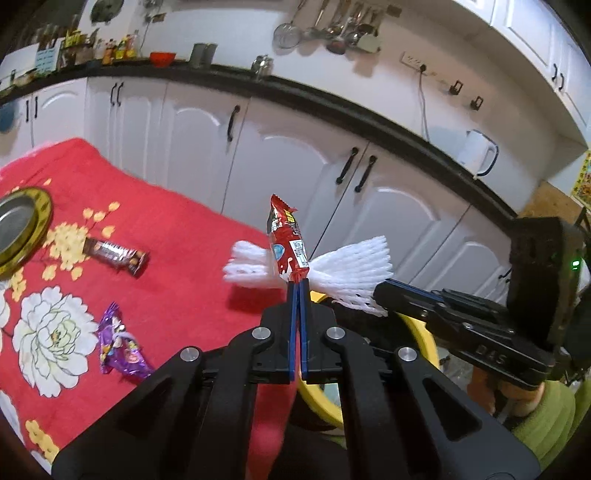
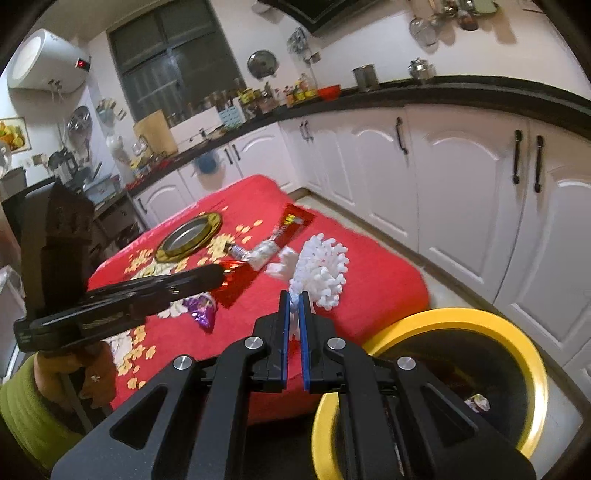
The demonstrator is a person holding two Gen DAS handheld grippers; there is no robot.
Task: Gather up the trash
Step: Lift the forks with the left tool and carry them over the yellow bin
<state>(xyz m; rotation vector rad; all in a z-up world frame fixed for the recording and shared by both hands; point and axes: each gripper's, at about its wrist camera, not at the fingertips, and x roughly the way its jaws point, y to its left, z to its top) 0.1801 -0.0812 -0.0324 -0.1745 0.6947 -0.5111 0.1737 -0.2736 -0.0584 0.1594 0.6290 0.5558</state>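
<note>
A: Where are we w/ the trash?

B: Both loaded. Left hand-held gripper (image 1: 299, 282) is clamped on the red wrapper (image 1: 287, 238), which stands up from the tips. Right hand-held gripper (image 2: 294, 295) is pinched on the white foam net (image 2: 320, 273). Both are held clear above the bench w/ the red cloth (image 1: 177, 236).

A: Next?

B: Prob. carry both over the yellow-rimmed bin (image 2: 517, 332), just beside the bench, then let go. Brown bar wrapper (image 1: 116, 254) & purple wrapper (image 1: 120, 343) are left on the cloth, near the gold-rimmed plate (image 1: 37, 225).

red floral tablecloth (image 1: 177, 236); gold-rimmed plate (image 2: 190, 236); white cabinets (image 2: 461, 192); white kettle (image 1: 478, 151); hanging ladles (image 1: 332, 29)
</note>
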